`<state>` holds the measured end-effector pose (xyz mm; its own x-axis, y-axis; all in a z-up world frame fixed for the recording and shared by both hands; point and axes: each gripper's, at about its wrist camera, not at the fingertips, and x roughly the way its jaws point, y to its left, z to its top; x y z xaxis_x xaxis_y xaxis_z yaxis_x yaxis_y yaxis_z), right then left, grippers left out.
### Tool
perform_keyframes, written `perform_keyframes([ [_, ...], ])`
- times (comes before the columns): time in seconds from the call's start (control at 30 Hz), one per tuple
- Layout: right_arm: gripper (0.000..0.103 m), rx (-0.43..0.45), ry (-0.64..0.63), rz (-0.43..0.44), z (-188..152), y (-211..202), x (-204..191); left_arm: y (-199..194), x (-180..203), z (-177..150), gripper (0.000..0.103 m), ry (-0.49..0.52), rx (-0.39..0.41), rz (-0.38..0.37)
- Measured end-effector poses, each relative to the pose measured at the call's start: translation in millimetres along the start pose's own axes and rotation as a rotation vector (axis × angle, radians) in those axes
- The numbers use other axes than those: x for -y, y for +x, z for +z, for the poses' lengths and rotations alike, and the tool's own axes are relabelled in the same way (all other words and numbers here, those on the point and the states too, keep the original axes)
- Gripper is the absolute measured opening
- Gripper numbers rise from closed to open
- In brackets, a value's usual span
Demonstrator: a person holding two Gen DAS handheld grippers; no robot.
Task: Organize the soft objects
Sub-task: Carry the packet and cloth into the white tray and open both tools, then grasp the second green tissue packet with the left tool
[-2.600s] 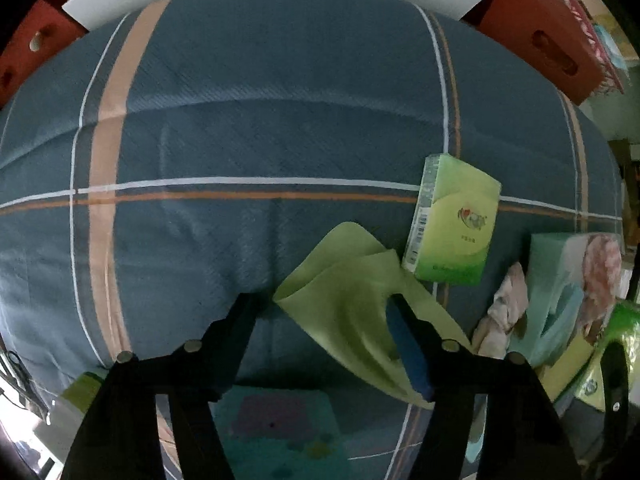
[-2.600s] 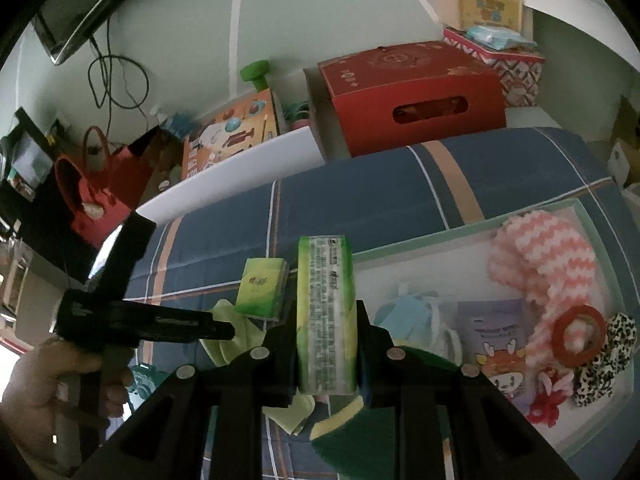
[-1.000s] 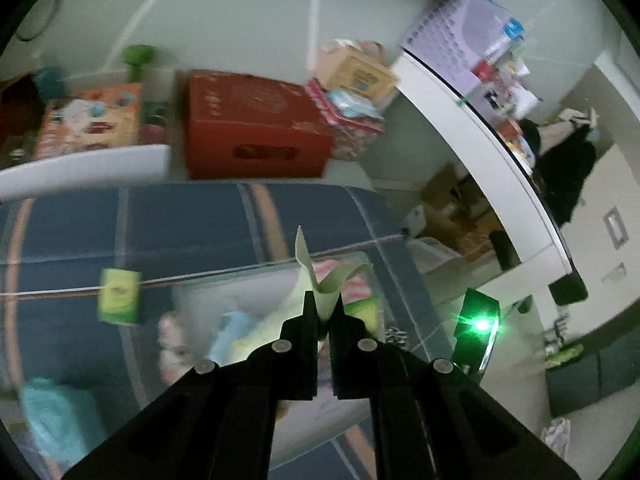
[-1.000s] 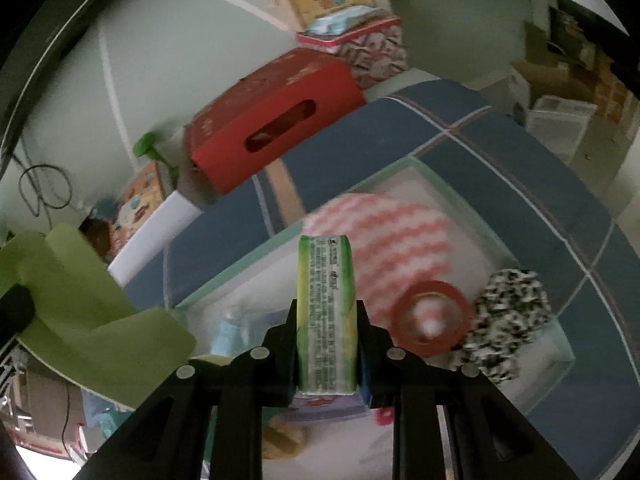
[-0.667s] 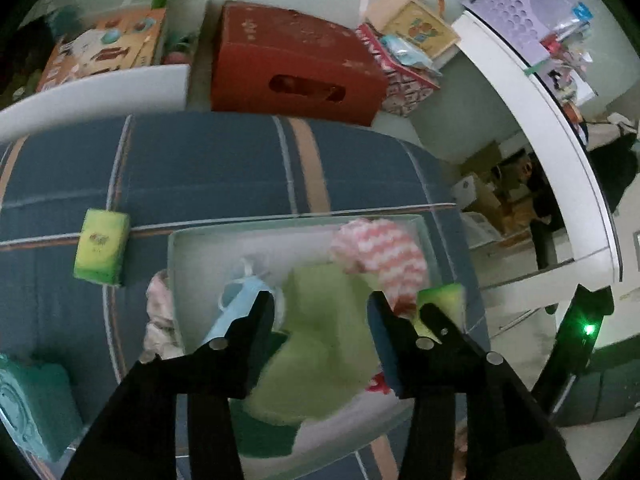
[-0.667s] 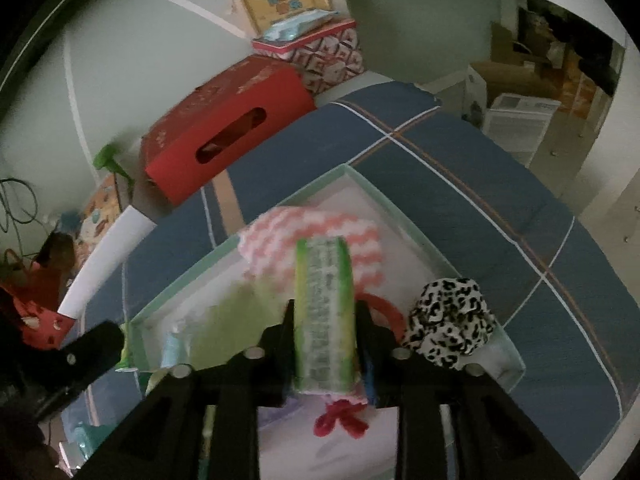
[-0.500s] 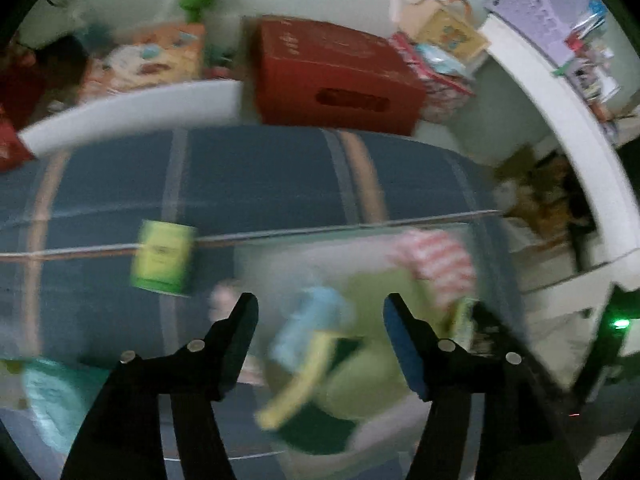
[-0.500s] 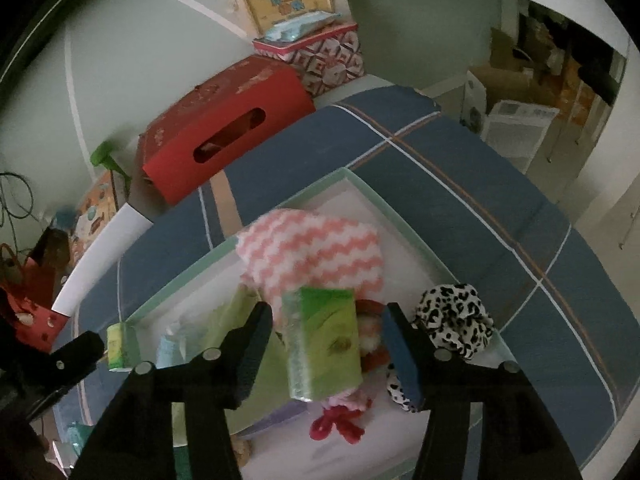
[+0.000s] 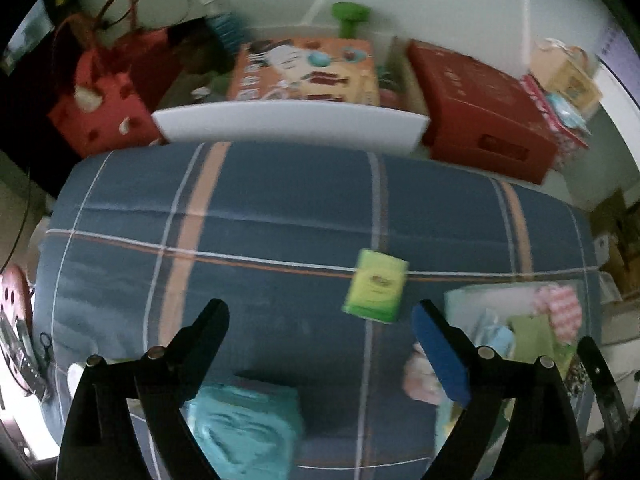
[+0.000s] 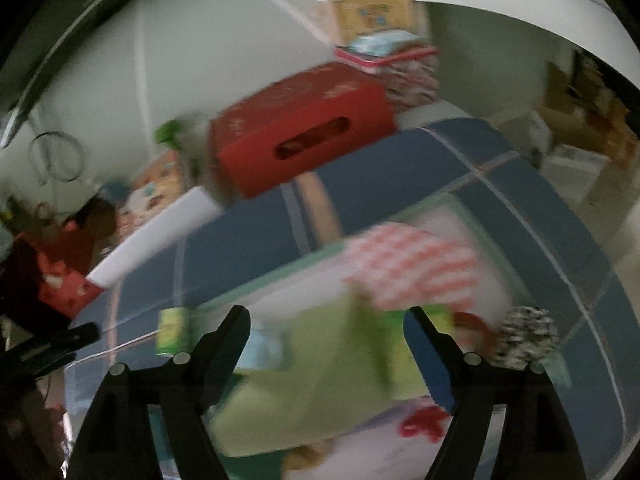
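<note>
1. A green tissue pack (image 9: 376, 286) lies loose on the blue plaid bed (image 9: 280, 200), just beside the tray (image 10: 276, 280), apparently the next soft thing to collect.
2. In the tray sit a green cloth (image 10: 320, 376), a pink zigzag cloth (image 10: 412, 264) and a spotted scrunchie (image 10: 524, 338), gathered as sorted items.
3. The left tongs (image 9: 320, 320) have just been opening; wide and empty, they frame the bed near the pack.
4. The right tongs (image 10: 326, 324) have also just been opening; nothing is gripped above the tray.
</note>
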<state>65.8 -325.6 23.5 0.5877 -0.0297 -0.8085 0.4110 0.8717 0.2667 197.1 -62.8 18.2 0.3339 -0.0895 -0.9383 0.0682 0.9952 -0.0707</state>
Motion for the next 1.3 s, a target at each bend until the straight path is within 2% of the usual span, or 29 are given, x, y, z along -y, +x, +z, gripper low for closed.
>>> perform_keyframes([
  [0.1, 0.082, -0.032, -0.071, 0.075, -4, 8, -31, 3, -18, 4, 0.094, -0.027, -0.008, 0.021],
  [0.17, 0.082, -0.062, -0.116, 0.099, -9, 16, -50, 5, -25, 8, 0.1, -0.028, -0.01, 0.038],
  [0.33, 0.082, -0.131, -0.205, 0.081, -20, 39, -82, 19, -34, 20, 0.101, -0.017, -0.042, 0.053],
  [0.43, 0.082, -0.158, -0.257, 0.03, -23, 51, -97, 33, -31, 27, 0.101, 0.005, -0.088, 0.056],
  [0.7, 0.082, -0.168, -0.285, -0.044, -20, 60, -99, 66, -6, 37, 0.101, 0.078, -0.211, 0.055],
  [0.93, 0.082, -0.167, -0.291, -0.101, -16, 57, -91, 91, 26, 31, 0.101, 0.092, -0.298, -0.011],
  [1.0, 0.082, -0.166, -0.286, -0.105, -15, 57, -88, 95, 34, 29, 0.101, 0.103, -0.309, -0.023],
  [1.13, 0.082, -0.161, -0.271, -0.106, -13, 56, -84, 104, 51, 24, 0.101, 0.146, -0.31, 0.01],
  [1.23, 0.082, -0.155, -0.265, -0.108, -12, 55, -82, 113, 59, 21, 0.101, 0.146, -0.329, 0.004],
  [1.3, 0.082, -0.148, -0.254, -0.105, -11, 54, -80, 118, 64, 18, 0.092, 0.157, -0.336, 0.004],
])
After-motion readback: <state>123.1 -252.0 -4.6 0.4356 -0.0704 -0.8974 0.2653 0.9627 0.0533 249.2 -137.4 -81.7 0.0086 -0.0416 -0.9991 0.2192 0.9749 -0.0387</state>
